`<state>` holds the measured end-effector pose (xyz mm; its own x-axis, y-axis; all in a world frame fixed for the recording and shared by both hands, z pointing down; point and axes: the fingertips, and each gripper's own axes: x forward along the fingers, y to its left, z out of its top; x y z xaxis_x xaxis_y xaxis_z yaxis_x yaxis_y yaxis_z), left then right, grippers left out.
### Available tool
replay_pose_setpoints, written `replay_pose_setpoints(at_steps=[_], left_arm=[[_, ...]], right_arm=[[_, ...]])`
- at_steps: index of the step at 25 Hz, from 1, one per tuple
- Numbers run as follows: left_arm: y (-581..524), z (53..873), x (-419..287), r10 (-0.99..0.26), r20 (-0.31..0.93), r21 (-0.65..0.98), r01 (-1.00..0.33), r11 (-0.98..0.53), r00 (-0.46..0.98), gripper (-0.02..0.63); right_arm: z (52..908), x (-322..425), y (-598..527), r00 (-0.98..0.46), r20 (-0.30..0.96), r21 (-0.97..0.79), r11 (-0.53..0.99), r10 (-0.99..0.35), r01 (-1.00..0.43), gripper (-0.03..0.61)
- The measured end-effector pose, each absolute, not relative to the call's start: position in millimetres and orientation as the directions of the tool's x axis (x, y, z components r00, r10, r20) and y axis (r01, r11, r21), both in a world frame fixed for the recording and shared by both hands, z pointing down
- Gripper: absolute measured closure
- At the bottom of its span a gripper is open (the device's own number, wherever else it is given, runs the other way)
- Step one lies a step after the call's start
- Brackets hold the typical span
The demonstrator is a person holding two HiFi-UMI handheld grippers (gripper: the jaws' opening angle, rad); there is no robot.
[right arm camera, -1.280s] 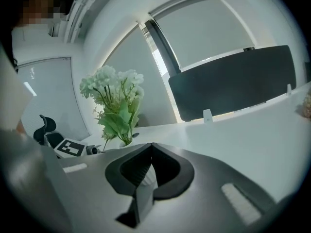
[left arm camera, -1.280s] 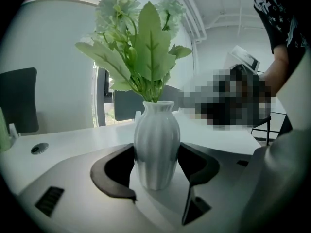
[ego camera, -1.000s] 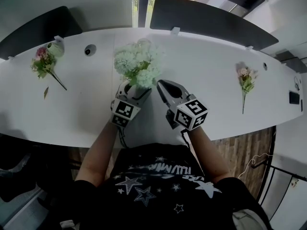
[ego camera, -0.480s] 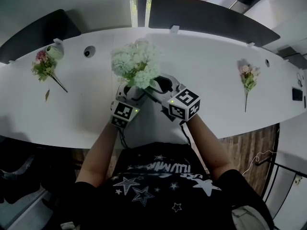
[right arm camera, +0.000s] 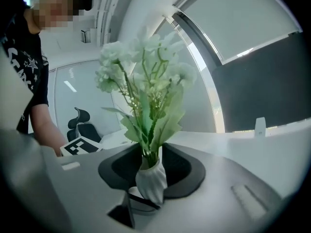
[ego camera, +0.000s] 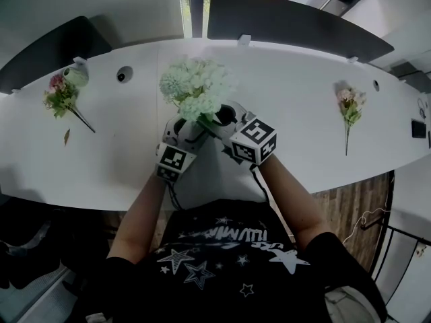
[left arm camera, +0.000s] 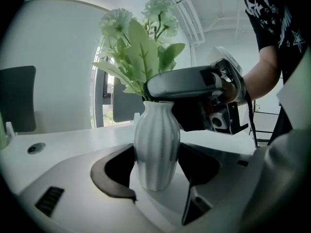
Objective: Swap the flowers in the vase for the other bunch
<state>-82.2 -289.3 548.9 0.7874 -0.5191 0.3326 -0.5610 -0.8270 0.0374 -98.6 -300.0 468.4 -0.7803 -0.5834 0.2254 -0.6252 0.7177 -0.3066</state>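
- Centre frame: the left gripper (ego camera: 182, 124) clamps the white ribbed ceramic vase (left arm camera: 156, 149), pinning it to the white table (ego camera: 289, 86).
- The right gripper (ego camera: 224, 116) has just been closing its jaws, which straddle the stems of the pale green flower bunch (ego camera: 195, 86) without pinching yet. It looks poised to pull the bunch out.
- A pink flower bunch (ego camera: 349, 106) waits far right.

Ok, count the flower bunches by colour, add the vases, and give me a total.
White-green bunch: 1, standing in the vase
Pink bunches: 2, the left pink bunch and the right pink bunch, both lying on the table
Vase: 1
Total: 4
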Motion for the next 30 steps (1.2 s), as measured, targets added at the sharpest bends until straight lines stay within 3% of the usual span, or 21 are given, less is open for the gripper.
replay_pose_setpoints(at_steps=[3,30], left_arm=[[-289.9,548.7,-81.7,-0.522,0.327,0.037,-0.562,-0.826,0.788,0.325],[-291.4,552.6,-84.0,-0.52,0.319,0.031,-0.557,-0.83,0.792,0.325]], right_arm=[[466.3,-98.9,-301.0,-0.772,0.221,-0.284,0.718,-0.596,-0.636,0.468],[394.4,-91.6,-311.0,-0.717,0.079,-0.297,0.67,-0.692,-0.68,0.488]])
